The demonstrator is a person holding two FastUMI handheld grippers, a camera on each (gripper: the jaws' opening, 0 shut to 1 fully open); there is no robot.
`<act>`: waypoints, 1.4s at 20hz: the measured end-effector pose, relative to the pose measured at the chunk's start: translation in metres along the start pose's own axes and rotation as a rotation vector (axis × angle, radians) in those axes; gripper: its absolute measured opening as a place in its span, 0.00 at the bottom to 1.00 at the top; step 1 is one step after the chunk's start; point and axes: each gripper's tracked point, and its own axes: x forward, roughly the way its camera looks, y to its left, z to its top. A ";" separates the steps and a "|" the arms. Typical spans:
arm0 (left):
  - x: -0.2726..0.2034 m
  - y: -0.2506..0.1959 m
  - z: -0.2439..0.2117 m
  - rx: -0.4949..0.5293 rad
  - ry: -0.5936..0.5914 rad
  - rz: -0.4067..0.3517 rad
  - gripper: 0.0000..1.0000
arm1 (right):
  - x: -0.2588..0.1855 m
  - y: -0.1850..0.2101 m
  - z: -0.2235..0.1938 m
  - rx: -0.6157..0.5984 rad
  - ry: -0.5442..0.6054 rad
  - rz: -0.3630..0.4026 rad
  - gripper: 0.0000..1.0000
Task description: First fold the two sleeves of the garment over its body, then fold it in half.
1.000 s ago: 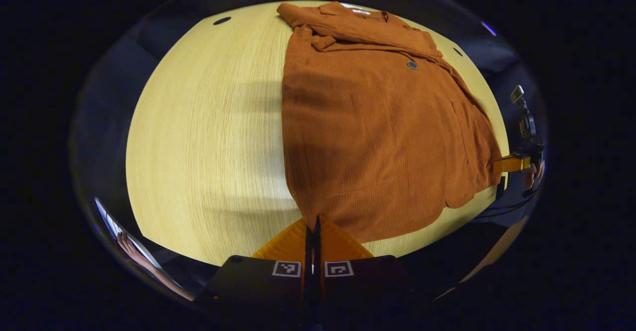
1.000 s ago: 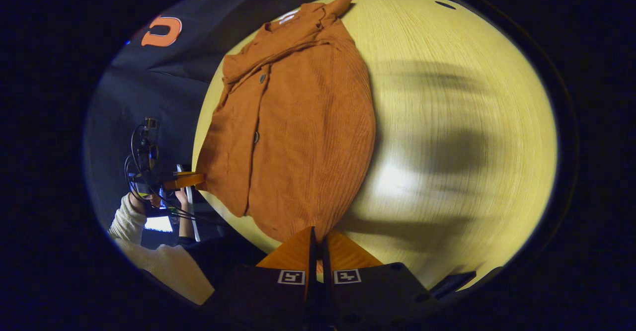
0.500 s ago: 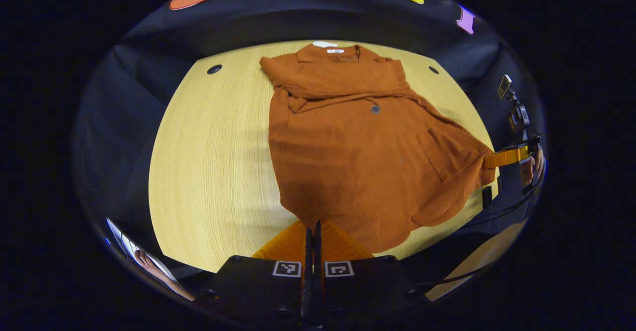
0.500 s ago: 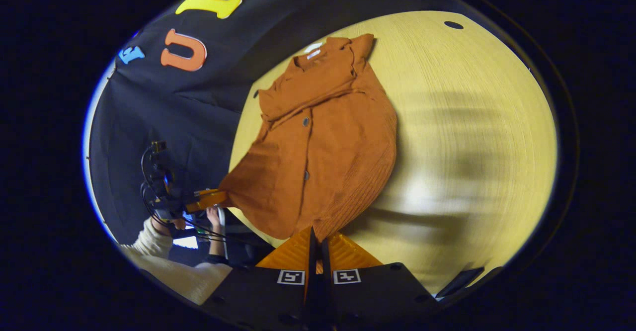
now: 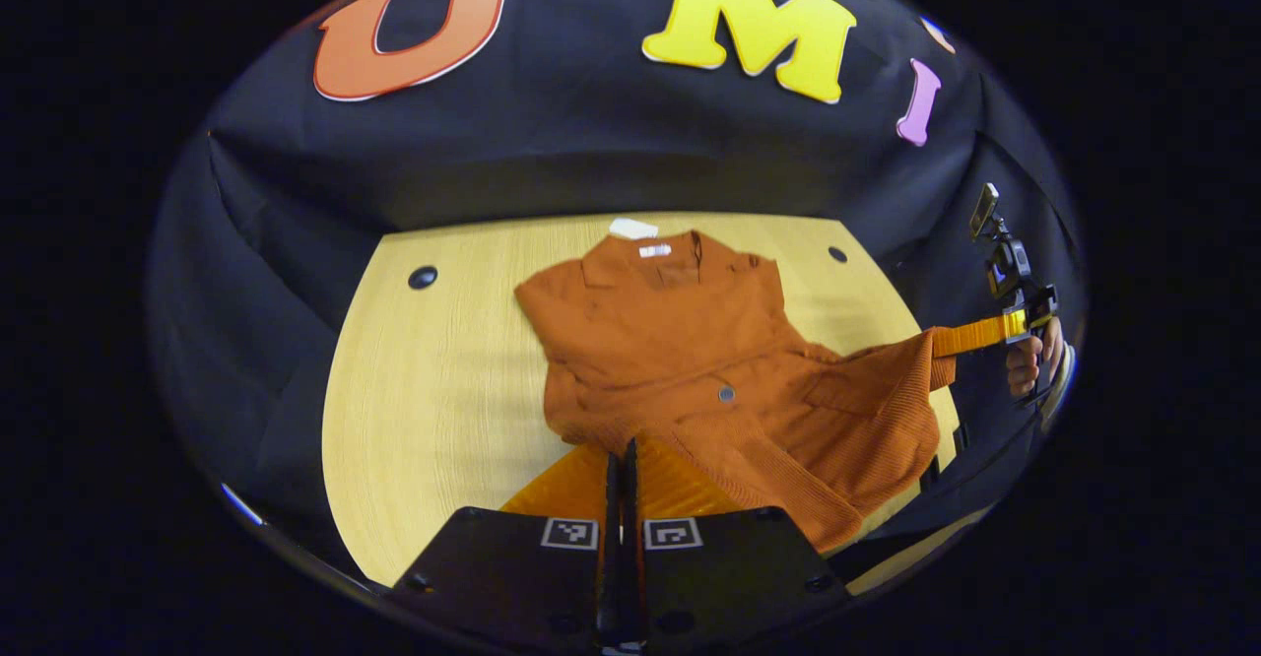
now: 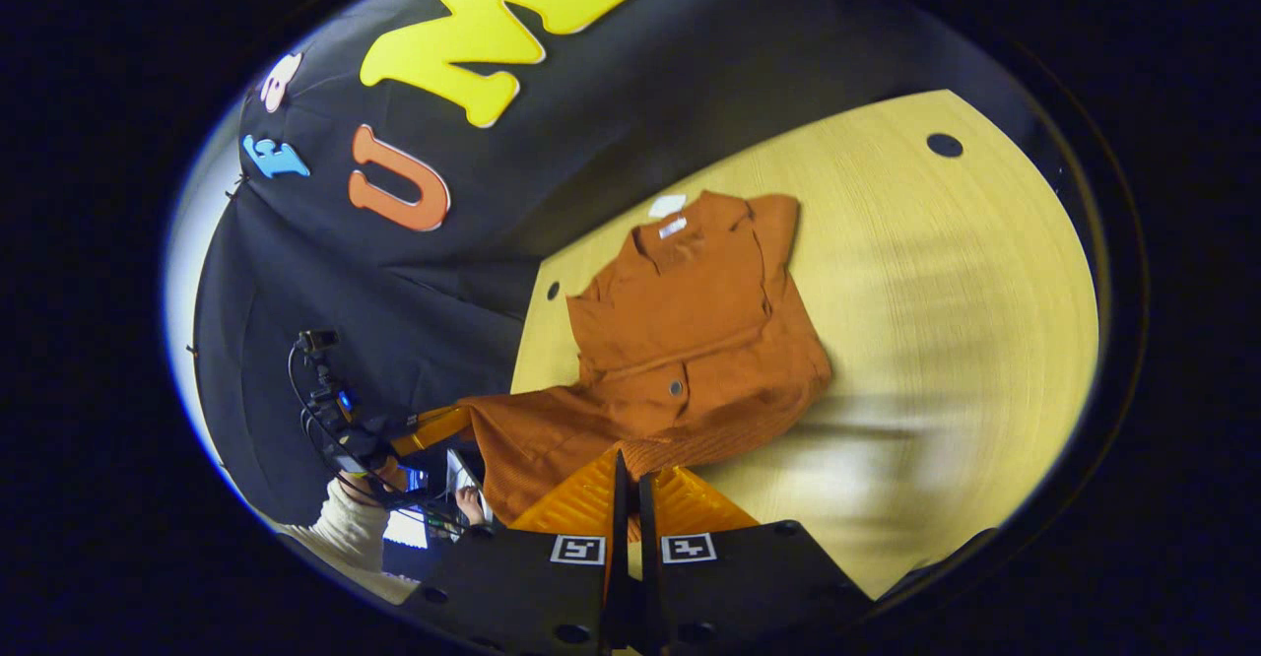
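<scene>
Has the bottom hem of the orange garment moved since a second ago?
Yes. The hem is lifted off the table and carried toward the collar; both the left hand-held gripper and right hand-held gripper are clamped on it.

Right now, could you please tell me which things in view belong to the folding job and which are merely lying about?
Part of the job:
- rust-orange button-up shirt, sleeves folded over its body
- left tool, shut on the hem
- right tool, shut on the hem

Just lying about:
- wooden table
- white tag beyond the collar
- cable holes in the tabletop
</scene>
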 end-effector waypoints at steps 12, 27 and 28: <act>0.129 0.082 0.102 -0.444 -0.209 -0.154 0.03 | 0.101 0.011 0.148 0.144 -0.185 -0.010 0.05; 0.290 0.128 0.067 -1.319 -0.340 -0.191 0.03 | 0.191 -0.132 0.194 0.783 -0.462 -0.005 0.06; 0.289 0.127 0.068 -1.349 -0.351 -0.194 0.03 | 0.193 -0.132 0.195 0.800 -0.472 0.008 0.06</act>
